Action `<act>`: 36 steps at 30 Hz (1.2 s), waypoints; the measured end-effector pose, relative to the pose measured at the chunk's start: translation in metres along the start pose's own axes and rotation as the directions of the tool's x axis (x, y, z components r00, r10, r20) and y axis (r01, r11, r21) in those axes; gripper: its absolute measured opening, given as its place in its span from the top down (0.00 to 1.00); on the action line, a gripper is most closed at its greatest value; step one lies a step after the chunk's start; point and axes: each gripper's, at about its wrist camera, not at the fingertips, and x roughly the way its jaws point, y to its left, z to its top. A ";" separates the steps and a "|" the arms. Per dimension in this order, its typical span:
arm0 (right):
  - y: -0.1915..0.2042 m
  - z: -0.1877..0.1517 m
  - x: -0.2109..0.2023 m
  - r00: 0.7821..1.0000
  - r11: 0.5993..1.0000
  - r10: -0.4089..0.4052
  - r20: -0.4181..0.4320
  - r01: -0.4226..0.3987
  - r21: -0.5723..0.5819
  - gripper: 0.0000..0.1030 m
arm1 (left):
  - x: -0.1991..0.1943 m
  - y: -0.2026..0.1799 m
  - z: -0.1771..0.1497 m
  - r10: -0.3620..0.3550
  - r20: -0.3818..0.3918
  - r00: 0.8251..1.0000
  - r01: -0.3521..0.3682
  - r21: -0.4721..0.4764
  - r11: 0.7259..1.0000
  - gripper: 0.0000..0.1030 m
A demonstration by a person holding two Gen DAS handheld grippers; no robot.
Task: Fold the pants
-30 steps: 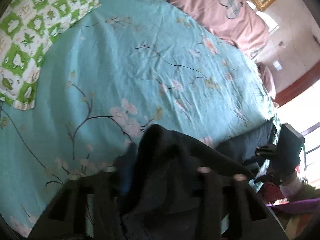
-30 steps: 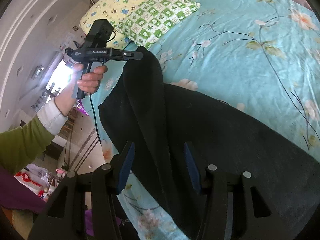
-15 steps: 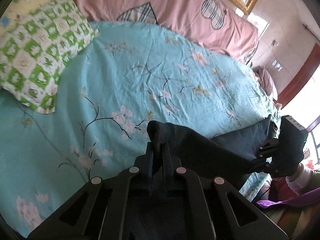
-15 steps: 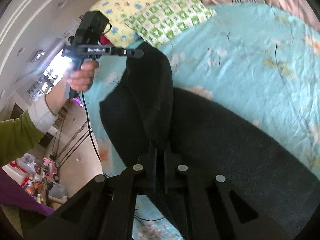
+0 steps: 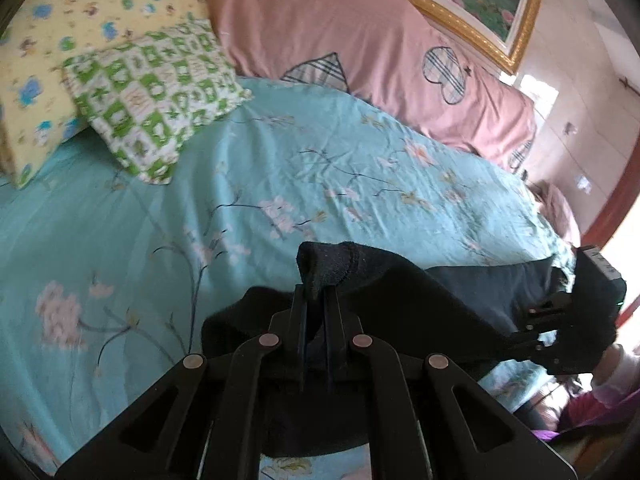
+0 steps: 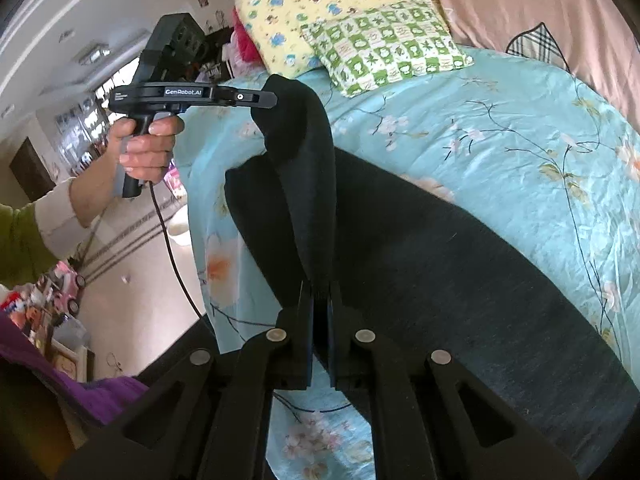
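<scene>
Black pants (image 6: 432,248) lie along the near edge of a turquoise floral bed sheet (image 6: 500,128). My left gripper (image 5: 316,292) is shut on a bunched corner of the pants (image 5: 328,268) and holds it lifted above the bed; it also shows in the right wrist view (image 6: 268,100), held by a hand. My right gripper (image 6: 319,292) is shut on another part of the same raised edge. It shows at the right of the left wrist view (image 5: 520,340). The cloth hangs stretched between the two grippers.
A green checked pillow (image 5: 156,96) and a yellow pillow (image 5: 52,52) lie at the head of the bed. A pink quilt (image 5: 360,36) lies along the far side. The bed's edge and the floor (image 6: 132,252) are to the left in the right wrist view.
Both grippers were open around the pants edge a second ago. They have shut on it and lifted it higher above the bed.
</scene>
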 end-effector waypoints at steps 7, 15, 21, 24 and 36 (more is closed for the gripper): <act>0.011 -0.003 0.003 0.999 0.997 -0.049 -0.007 0.048 -0.058 0.94 | -0.005 0.018 -0.035 0.021 0.083 0.996 -0.009 -0.133 0.991 0.93; 0.015 -0.007 0.005 0.999 0.996 -0.051 -0.012 0.050 -0.071 0.91 | -0.015 0.032 -0.066 0.094 0.091 0.991 -0.067 -0.267 0.961 0.86; 0.017 -0.008 0.005 0.999 0.998 -0.039 -0.006 0.038 -0.055 0.83 | -0.031 0.040 -0.082 0.154 0.085 0.984 -0.112 -0.371 0.922 0.85; 0.019 -0.007 0.002 1.000 0.999 -0.009 0.014 0.010 -0.048 0.71 | -0.040 0.040 -0.091 0.185 0.082 0.979 -0.135 -0.417 0.899 0.80; -0.005 0.002 -0.019 0.993 0.995 0.030 0.118 -0.042 0.094 0.67 | -0.073 -0.002 -0.090 0.250 0.117 0.961 -0.176 -0.440 0.881 0.60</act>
